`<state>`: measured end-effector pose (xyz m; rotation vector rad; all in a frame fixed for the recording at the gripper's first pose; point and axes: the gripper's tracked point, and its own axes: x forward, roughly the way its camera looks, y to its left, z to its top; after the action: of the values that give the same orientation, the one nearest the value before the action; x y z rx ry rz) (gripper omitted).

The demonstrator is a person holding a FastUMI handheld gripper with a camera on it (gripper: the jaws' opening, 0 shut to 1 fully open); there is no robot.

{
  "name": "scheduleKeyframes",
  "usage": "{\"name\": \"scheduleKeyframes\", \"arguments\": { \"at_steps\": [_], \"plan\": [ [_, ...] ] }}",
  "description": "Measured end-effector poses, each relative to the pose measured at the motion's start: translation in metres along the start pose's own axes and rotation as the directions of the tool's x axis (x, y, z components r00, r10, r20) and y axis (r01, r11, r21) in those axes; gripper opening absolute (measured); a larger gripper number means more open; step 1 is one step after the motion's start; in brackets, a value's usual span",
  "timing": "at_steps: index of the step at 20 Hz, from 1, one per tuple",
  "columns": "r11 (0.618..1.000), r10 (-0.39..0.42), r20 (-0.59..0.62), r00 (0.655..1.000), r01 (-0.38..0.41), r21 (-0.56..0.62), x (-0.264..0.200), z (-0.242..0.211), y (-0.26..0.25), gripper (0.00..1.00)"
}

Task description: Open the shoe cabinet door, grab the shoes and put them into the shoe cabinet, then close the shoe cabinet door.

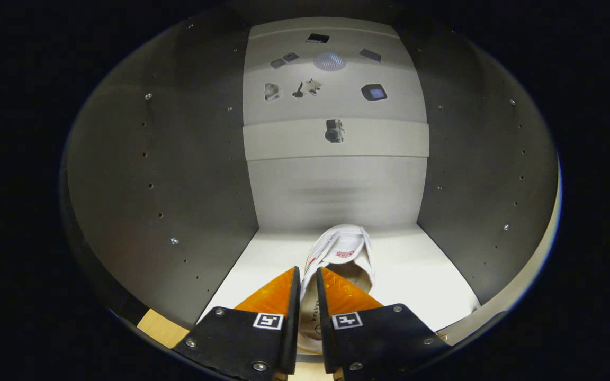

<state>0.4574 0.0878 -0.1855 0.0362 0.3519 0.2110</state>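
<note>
- Shoe [343,253]: your white sneaker sits on the pale floor of the shoe cabinet [421,275], toe pointing toward the back wall, roughly midway between the two side walls.
- Its tongue faces up, with a small red mark on it; the laces run along the side nearer the left finger.
- Your gripper [307,278] is inside the cabinet with the fingers [276,293] nearly together, only a narrow slot left between them.
- The shoe's heel end runs into that slot. The collar edge appears pinched between both fingers, with the right finger over the shoe's opening and the left one outside it.
- The inner sole shows low in the gap between the fingers, printing on it too small to read.
- Cabinet side walls [178,174] rise grey on either side of you, dotted with rows of small holes and a few screw heads.
- The back wall [337,190] is lighter, with a horizontal band across it above the shoe.
- Above the band, the pale surface carries several small dark and grey shapes, too small to identify.
- A strip of light wood [159,328] shows just outside the cabinet's left wall, near the left finger.
</note>
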Motion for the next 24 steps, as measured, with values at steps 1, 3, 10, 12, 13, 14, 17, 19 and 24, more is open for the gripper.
{"name": "scheduleKeyframes", "arguments": {
  "at_steps": [1,3,10,12,13,14,17,19,24],
  "plan": [
    [1.0,0.001,0.011,1.0,-0.001,0.004,-0.006,0.003,0.0,0.19],
    [1.0,-0.003,0.028,1.0,0.003,-0.001,-0.02,0.01,0.0,0.19],
    [0.999,-0.032,0.072,0.997,0.033,-0.009,-0.072,0.022,-0.001,0.2],
    [0.999,-0.035,0.086,0.996,0.035,-0.005,-0.087,0.025,0.001,0.22],
    [0.999,-0.035,0.089,0.995,0.035,-0.005,-0.096,0.026,0.002,0.24],
    [0.999,-0.037,0.095,0.995,0.037,-0.007,-0.105,0.027,0.004,0.25],
    [1.0,-0.031,0.128,0.991,0.031,0.001,-0.134,0.034,0.01,0.34],
    [1.0,-0.03,0.14,0.99,0.031,-0.001,-0.156,0.036,0.012,0.38],
    [0.998,-0.047,0.213,0.976,0.052,-0.019,-0.228,0.051,0.015,0.51]
  ]
}}
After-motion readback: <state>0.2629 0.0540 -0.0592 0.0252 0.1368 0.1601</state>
